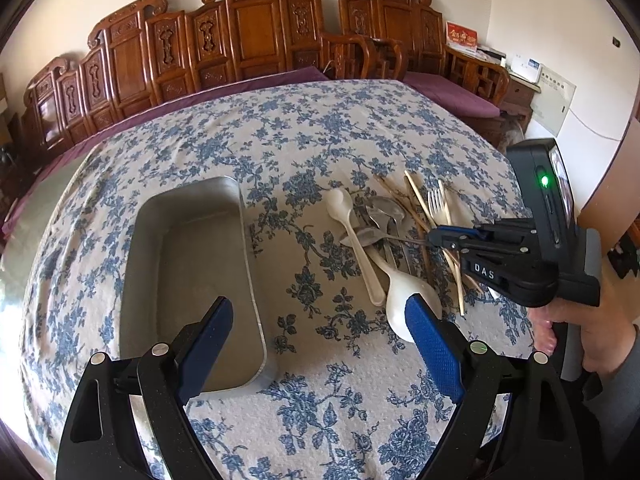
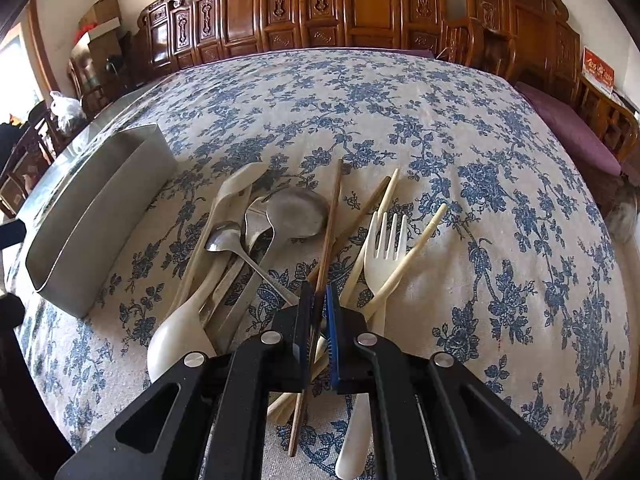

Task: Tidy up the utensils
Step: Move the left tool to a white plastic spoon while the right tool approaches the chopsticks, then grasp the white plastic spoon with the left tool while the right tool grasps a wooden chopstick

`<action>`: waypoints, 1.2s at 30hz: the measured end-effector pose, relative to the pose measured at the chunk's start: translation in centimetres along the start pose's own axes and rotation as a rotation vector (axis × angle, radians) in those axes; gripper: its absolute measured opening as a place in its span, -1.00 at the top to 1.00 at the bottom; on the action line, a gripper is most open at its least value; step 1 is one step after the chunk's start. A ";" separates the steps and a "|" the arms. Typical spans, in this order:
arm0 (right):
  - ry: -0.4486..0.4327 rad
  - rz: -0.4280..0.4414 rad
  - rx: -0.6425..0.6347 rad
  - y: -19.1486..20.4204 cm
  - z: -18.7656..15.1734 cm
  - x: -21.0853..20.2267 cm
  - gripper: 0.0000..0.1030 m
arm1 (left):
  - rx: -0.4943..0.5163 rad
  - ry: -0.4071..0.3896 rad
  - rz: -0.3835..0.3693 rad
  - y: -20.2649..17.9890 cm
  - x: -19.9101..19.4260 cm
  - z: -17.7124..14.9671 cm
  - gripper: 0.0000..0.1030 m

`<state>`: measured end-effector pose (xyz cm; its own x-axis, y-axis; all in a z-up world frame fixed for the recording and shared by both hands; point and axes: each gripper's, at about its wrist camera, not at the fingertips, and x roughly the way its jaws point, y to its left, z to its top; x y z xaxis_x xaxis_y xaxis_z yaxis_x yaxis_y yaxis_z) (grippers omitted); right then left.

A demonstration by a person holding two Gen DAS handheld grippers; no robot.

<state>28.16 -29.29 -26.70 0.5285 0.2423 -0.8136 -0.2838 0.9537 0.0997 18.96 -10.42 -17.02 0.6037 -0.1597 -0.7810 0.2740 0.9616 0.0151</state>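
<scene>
A pile of utensils lies on the blue-flowered tablecloth: white plastic spoons (image 1: 404,300) (image 2: 176,336), metal spoons (image 2: 298,210) (image 1: 384,208), a white plastic fork (image 2: 382,252) (image 1: 436,204) and several chopsticks (image 2: 332,220). An empty metal tray (image 1: 188,276) (image 2: 92,216) stands left of the pile. My right gripper (image 2: 319,296) (image 1: 434,239) is shut on the handle of a small metal spoon (image 2: 224,240) in the pile. My left gripper (image 1: 320,320) is open and empty, above the cloth between tray and pile.
Carved wooden chairs (image 1: 248,24) with purple cushions (image 1: 452,94) line the table's far side. Boxes (image 2: 100,20) and a plastic bag (image 2: 66,108) sit at the far left.
</scene>
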 end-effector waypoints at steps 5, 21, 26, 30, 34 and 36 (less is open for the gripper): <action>-0.014 0.024 0.035 -0.6 0.2 -0.5 0.89 | 0.012 0.005 0.000 -0.7 0.5 0.4 -0.64; -0.146 0.006 0.150 -3.5 0.9 -3.3 0.89 | 0.013 0.093 -0.042 -1.7 7.2 3.8 0.04; -0.145 0.009 0.145 -3.4 1.1 -2.9 0.88 | -0.015 0.149 -0.072 -1.9 10.3 4.4 0.32; -0.142 0.014 0.134 -3.0 1.3 -2.6 0.88 | -0.066 0.185 -0.091 -1.5 12.3 4.5 0.52; -0.143 0.027 0.135 -2.8 1.6 -2.5 0.88 | -0.101 0.188 -0.093 -1.0 13.1 4.3 0.82; -0.143 0.031 0.135 -2.7 1.6 -2.5 0.88 | -0.102 0.186 -0.085 -0.8 13.2 4.3 0.85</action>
<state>28.90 -32.18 -24.00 0.6321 0.2856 -0.7203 -0.1967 0.9583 0.2074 29.90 -14.26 -24.67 0.4309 -0.2069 -0.8784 0.2355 0.9654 -0.1119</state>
